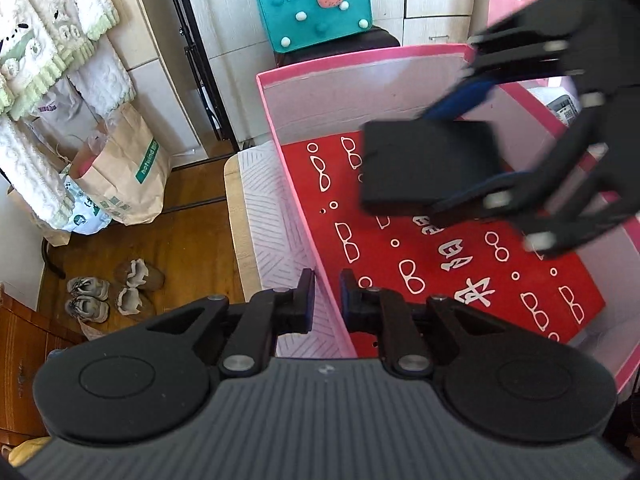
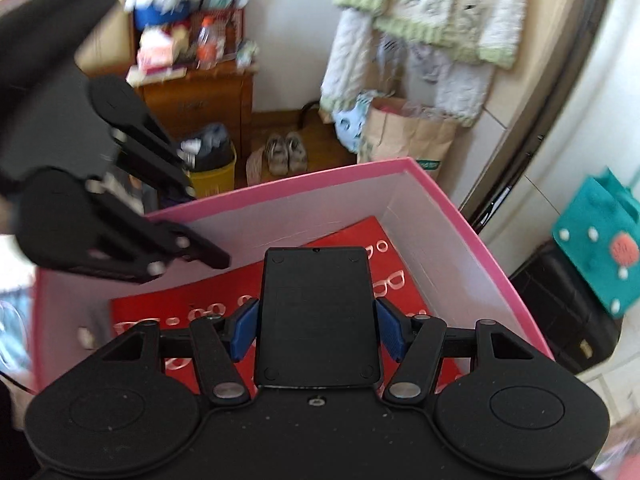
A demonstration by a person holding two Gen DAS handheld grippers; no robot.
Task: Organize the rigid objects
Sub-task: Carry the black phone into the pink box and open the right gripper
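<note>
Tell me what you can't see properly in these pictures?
- Front face of the black device: both views show only its underside.
- Red patterned sheet in the pink box: partly covered by the device and the right gripper in the left wrist view.
- Shelf clutter: blurred in the right wrist view.
- Left gripper: whether it pinches the box wall is unclear.

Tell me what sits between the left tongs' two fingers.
The pink box's side wall runs through the left tongs, seen in the left wrist view.
</note>
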